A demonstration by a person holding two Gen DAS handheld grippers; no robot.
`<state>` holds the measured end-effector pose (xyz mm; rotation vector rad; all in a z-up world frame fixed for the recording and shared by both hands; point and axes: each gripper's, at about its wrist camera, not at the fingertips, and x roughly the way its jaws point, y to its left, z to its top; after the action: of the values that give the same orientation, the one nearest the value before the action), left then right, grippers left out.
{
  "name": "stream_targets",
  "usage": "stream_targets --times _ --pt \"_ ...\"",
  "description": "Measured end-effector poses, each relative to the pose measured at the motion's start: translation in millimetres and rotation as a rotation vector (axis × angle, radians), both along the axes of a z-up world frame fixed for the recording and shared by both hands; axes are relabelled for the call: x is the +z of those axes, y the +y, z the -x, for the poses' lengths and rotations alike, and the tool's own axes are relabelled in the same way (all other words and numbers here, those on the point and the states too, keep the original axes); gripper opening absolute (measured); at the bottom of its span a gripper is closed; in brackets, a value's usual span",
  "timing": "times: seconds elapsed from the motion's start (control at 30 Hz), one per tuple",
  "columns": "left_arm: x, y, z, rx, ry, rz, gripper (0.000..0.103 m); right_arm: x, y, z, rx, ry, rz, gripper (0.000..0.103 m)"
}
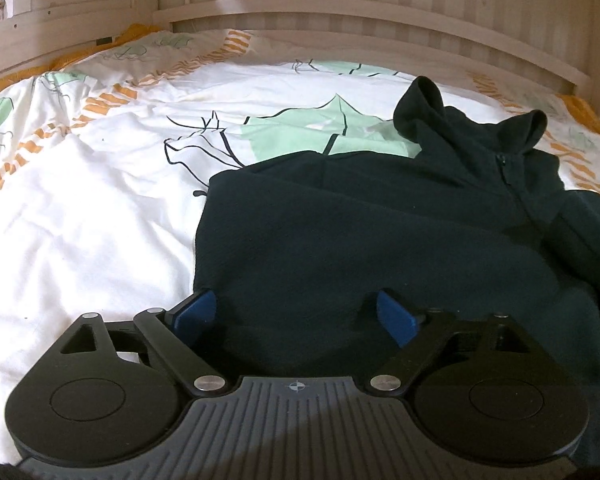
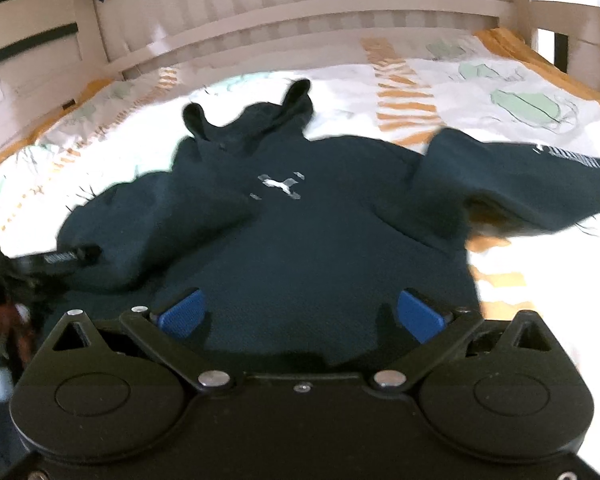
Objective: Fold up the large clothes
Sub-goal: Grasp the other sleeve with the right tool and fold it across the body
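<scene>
Both tools, left tool and right tool, hang open and empty over the dark hoodie spread on the bed; one sleeve lies outstretched, so folding seems barely begun.

Two wrist fisheyes, both low over the bed, facing the slatted wooden rail.

The left view looks forward and down along the left claw, close above the near hem of the hoodie, which fills its right half, with the duvet at left and the rail across the top. The right view looks the same way along the right claw, centred on the hoodie chest, one sleeve out to the right, and is somewhat blurred. Both views share the hoodie's hood and body, the patterned duvet and the rail behind.
</scene>
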<state>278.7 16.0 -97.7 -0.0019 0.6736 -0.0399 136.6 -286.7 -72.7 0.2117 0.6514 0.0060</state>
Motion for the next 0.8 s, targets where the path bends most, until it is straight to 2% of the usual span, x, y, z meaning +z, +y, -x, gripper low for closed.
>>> stream_targets --times 0.2,0.3,0.4,0.53,0.7,0.8 --pt "-1.4 0.0 1.2 -0.001 -0.001 0.0 0.089 25.9 53.8 -34.7 0.098 -0.062 0.099 0.102" --pt "-1.7 -0.4 0.8 -0.001 -0.001 0.001 0.089 21.2 73.5 -65.1 0.111 -0.034 0.112 0.102" --pt "-1.8 -0.3 1.0 -0.001 -0.003 0.002 0.089 5.1 85.5 -89.0 0.101 0.018 0.172 0.102" --pt "-2.0 0.4 1.0 0.0 -0.005 0.005 0.089 -8.9 77.0 -96.3 0.039 0.073 0.202 0.102" --pt "-2.0 0.5 1.2 -0.001 -0.007 0.003 0.089 -9.1 48.4 -81.4 -0.021 0.089 0.143 0.102" --pt "-2.0 1.7 0.8 -0.001 -0.008 0.01 0.089 -8.8 39.0 -72.2 -0.068 0.094 0.157 0.102"
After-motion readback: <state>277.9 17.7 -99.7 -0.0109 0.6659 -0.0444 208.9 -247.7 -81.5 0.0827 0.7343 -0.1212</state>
